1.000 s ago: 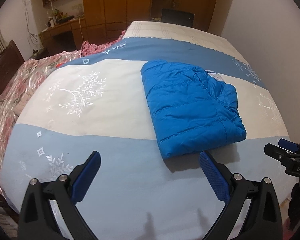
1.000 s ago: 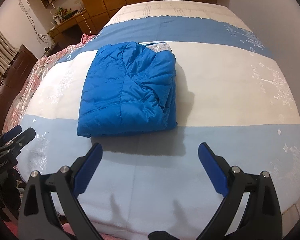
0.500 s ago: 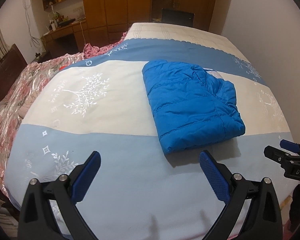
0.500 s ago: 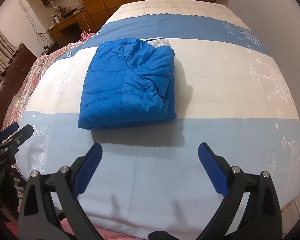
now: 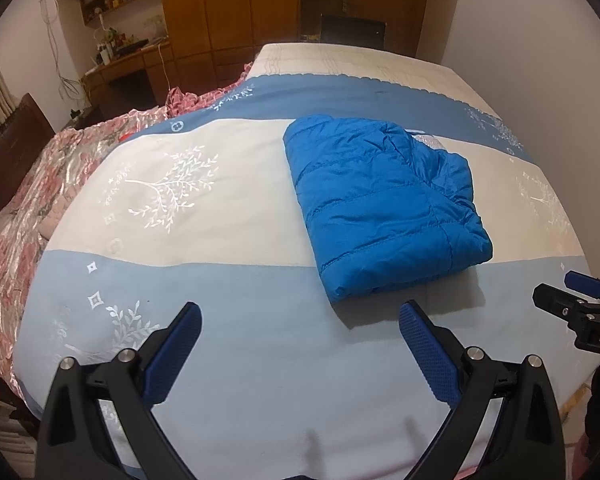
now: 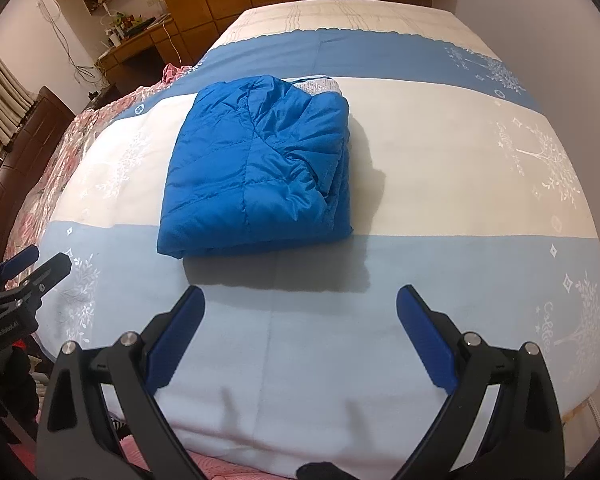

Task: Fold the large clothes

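Observation:
A blue quilted jacket (image 5: 384, 204) lies folded into a thick rectangle on the bed; it also shows in the right wrist view (image 6: 260, 164). My left gripper (image 5: 300, 312) is open and empty, held over the light blue band of the bedspread near the bed's front edge, short of the jacket. My right gripper (image 6: 300, 296) is open and empty, also in front of the jacket. The right gripper shows at the right edge of the left wrist view (image 5: 580, 312); the left gripper shows at the left edge of the right wrist view (image 6: 16, 280).
The bedspread (image 5: 220, 300) has white, light blue and dark blue bands. A pink floral quilt (image 5: 32, 184) lies bunched along the left side. Wooden wardrobes (image 5: 228, 12) and a desk (image 5: 128, 68) stand behind. A white wall (image 6: 560, 20) runs along the right.
Both grippers have pulled back from the folded jacket toward the bed's front edge, staying open. The jacket has not moved.

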Demonstrator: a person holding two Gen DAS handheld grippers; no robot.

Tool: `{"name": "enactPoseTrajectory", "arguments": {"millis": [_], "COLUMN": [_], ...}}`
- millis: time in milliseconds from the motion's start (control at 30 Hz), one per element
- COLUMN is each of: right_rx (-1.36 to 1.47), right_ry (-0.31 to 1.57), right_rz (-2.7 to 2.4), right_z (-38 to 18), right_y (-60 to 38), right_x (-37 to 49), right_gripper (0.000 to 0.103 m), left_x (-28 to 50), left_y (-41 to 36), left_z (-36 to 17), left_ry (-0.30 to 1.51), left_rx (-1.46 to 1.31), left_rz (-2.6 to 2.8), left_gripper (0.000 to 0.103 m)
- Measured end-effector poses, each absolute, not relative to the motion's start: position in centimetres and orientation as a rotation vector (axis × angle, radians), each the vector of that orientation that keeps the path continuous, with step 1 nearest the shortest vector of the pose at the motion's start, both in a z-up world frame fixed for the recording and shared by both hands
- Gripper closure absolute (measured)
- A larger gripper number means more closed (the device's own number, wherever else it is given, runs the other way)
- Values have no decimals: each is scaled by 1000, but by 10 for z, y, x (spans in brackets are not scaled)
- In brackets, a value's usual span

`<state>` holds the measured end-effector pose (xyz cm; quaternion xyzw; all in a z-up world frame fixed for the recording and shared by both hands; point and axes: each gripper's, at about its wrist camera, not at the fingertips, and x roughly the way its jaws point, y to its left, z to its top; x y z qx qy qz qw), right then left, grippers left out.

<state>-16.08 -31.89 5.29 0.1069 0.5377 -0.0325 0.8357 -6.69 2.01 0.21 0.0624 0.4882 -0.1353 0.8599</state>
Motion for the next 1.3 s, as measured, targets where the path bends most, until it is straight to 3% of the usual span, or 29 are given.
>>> {"name": "enactPoseTrajectory", "arguments": {"millis": [1300], "right_rx": [215], "right_ry": [1157], "right_rz": [-57], "right_z": [49], "right_y": [-320], "right_x": [-152], "right_gripper": [7], "left_x": [-65], "left_y": [23], "left_z": [-3], "left_ry": [1032], "left_rx": [144], "left_rz": [-317], "left_gripper": [4]}}
